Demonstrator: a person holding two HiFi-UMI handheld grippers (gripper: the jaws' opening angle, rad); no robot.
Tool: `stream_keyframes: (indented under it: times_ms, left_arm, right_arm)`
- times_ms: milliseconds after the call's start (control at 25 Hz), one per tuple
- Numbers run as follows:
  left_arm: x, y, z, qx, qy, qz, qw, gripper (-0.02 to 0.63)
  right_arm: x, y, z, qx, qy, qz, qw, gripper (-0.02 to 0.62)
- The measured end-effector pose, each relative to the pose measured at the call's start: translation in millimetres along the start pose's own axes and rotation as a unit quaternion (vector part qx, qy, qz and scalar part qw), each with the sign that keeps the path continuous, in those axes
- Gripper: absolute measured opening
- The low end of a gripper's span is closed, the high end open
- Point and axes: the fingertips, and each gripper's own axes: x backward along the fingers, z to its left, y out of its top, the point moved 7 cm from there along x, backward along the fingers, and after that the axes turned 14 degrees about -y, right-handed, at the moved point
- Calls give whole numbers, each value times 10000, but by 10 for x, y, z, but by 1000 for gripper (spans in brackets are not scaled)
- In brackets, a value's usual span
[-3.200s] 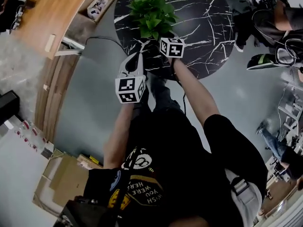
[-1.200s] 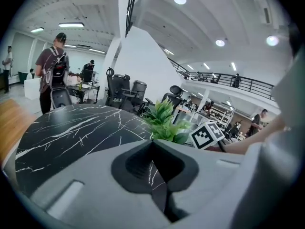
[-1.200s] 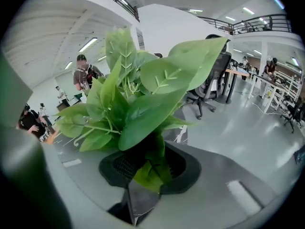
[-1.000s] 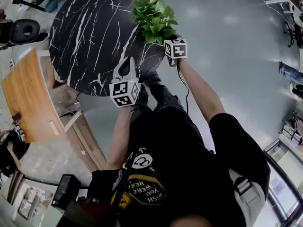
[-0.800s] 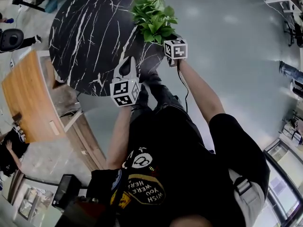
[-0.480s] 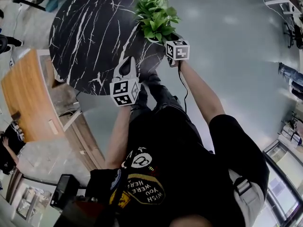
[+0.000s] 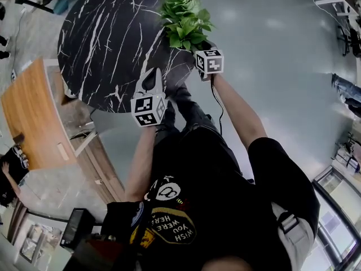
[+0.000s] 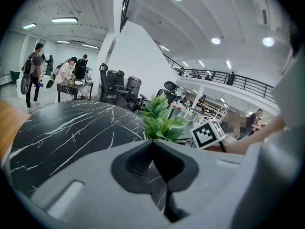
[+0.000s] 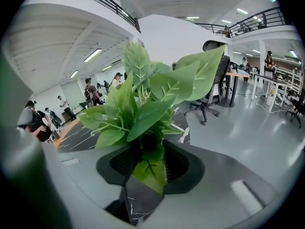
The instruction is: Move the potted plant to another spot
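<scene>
Right tongs (image 9: 148,147) nudged leftward, potted plant (image 9: 143,97) pinched between them (left tongs (image 8: 153,146) closed).

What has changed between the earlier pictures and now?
The plant moved, carried in the right gripper, from the side of the black table nearest the wooden desk to the opposite edge, as the person stepped round. Over the last second it hardly shifted. The left gripper stayed shut and empty.
</scene>
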Motion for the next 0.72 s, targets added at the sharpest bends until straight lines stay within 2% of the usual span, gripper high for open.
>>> stream_keyframes:
  times_ms: [360,440,520,600,720]
  left_arm:
    - [-47,11,-69,-103,-115,-12,9999,5]
    - [-77,44,-114,-191,-172,-22,9997,5]
    - [-99,100,-208,-311,-261,-44,9992,5]
    - [-107,170,-344,-439,-365,-89,9983,5]
    - [-106,266,-566,-540,-538,-177,9969,5]
  right_arm:
    - [379,7,-108,-288,-41,-344,9990,170]
    - [615,-19,-132,-442,-21,-469,9979,129]
    - [903,-42,-112,-650,154,-514,9964,3]
    - [1199,-41,-61,-724,274,-532,9956,2]
    - [1594,29,24,-634,195,-718,9952,2]
